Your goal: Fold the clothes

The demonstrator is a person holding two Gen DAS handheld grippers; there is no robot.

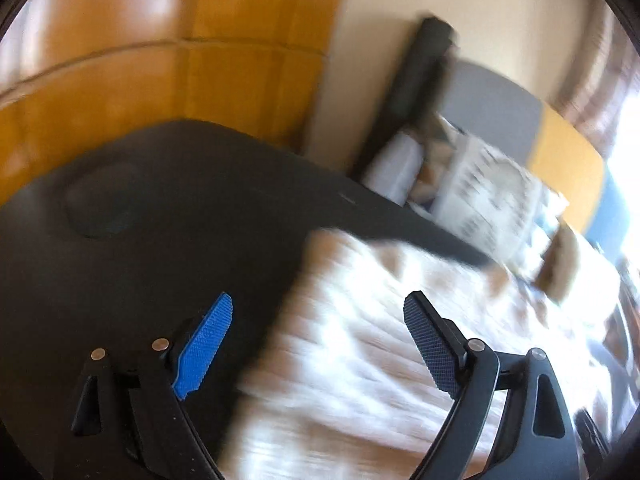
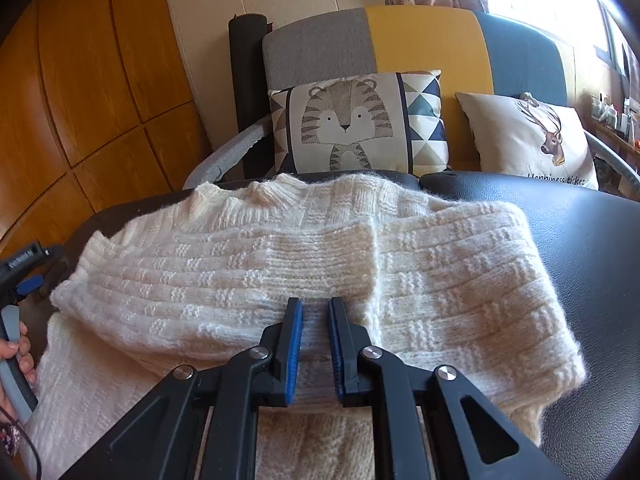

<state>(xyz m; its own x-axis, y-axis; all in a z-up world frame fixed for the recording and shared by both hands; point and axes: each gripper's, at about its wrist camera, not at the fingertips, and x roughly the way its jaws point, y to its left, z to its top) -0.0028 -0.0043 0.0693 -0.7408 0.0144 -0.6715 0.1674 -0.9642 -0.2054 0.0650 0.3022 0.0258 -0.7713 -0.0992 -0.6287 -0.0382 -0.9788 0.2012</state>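
sweater [image 2: 280, 264] sleeve folded in; our right gripper [image 2: 314, 344] pinches knit, left gripper [image 1: 320, 344] released; body folds remain.

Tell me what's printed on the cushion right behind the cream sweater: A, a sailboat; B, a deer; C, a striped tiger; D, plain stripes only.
C: in the right wrist view the cushion directly behind the cream sweater carries a striped tiger drawing.
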